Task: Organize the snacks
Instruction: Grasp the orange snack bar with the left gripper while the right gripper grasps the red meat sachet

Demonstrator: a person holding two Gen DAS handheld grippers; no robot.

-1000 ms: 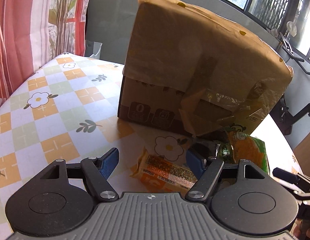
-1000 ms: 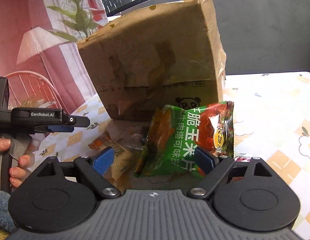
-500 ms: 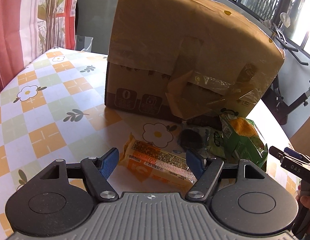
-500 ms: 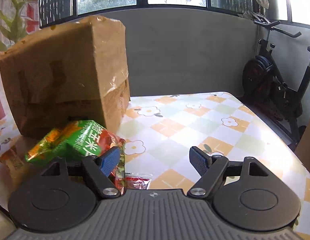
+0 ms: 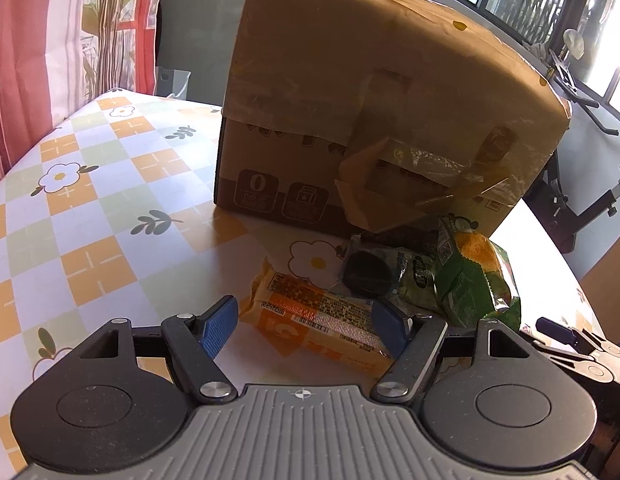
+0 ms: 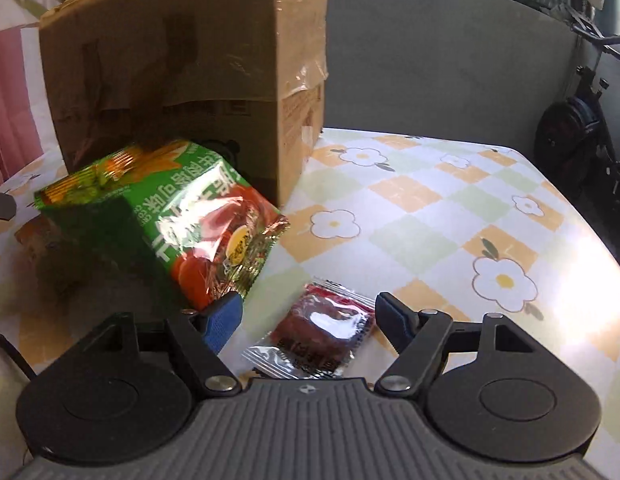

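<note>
Left wrist view: the left gripper (image 5: 305, 322) is hanging low over the table (image 5: 89, 216), jaws standing about mid-open and not pressing on anything. An orange biscuit pack (image 5: 318, 316) is lying flat on the tablecloth w/ its near part between the two blue pads; the right pad is covering its end, so I cannot tell if it is touching there. Just behind the pack a dark cookie pack (image 5: 374, 276) is lying, and beside it, to the right, a green chips bag (image 5: 474, 284) is leaning. Behind all snacks a big cardboard box (image 5: 370, 112) w/ loose tape is standing on the table. At the right edge the tip of the other gripper is showing.

Right wrist view: the right gripper (image 6: 307, 318) is pointing down at the table (image 6: 450, 208), its jaws closing but not yet gripping. A small red snack packet (image 6: 322, 332) is lying flat between the pads, no pad pressing on it as far as I am seeing. To the left the green chips bag (image 6: 169, 220) is lying tilted, its lower corner just above the left pad. The cardboard box (image 6: 181, 60) is standing behind the bag. Farther back, right side, an exercise bike (image 6: 578, 128) is standing near the wall
</note>
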